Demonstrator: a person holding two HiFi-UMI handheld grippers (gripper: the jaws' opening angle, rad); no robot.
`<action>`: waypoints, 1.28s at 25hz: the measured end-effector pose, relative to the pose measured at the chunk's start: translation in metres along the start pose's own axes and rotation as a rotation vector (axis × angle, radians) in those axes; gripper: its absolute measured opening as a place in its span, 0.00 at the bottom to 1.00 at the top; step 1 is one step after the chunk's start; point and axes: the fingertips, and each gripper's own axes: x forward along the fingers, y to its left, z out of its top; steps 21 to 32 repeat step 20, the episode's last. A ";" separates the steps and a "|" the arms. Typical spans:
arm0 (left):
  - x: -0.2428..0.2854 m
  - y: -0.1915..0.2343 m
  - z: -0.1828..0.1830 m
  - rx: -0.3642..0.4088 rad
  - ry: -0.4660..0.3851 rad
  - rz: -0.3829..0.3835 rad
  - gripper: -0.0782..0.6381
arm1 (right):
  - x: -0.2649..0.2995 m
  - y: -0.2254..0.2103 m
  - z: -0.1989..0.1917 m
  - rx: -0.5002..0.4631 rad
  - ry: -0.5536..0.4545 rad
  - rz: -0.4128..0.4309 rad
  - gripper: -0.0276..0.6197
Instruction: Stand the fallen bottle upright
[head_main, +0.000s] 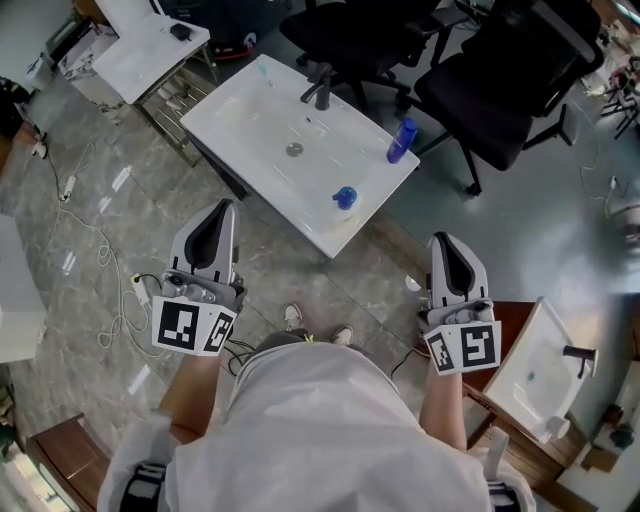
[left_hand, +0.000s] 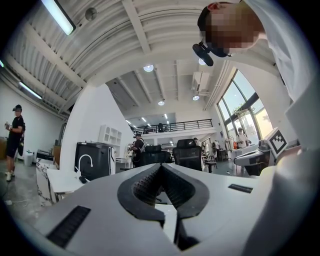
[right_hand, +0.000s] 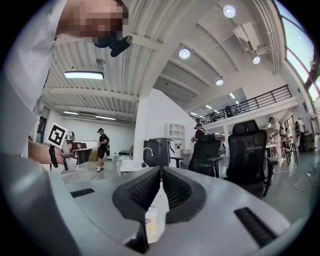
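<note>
Bottle position first: the blue bottle (head_main: 402, 140) is at the far right edge of the white washbasin (head_main: 250, 115). In the head view its long axis points far and a little right. A standing bottle would look the same from this camera, so I cannot tell if it lies or stands. A small blue thing (head_main: 345, 197) of unclear shape sits nearer. The left gripper (head_main: 224, 207) and the right gripper (head_main: 445, 240) are both well apart from the washbasin, jaws pressed together on nothing. The right one is nearer; the bottle is far and slightly left of its jaws.
</note>
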 end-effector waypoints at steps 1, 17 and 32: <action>0.000 -0.001 0.000 0.000 -0.002 0.003 0.13 | 0.000 -0.001 0.000 0.001 -0.005 0.001 0.11; -0.005 -0.007 -0.002 -0.013 -0.005 0.040 0.13 | -0.003 -0.005 0.001 0.011 -0.029 0.023 0.11; -0.005 -0.008 -0.005 -0.015 0.001 0.039 0.13 | -0.003 -0.004 -0.002 0.015 -0.025 0.025 0.11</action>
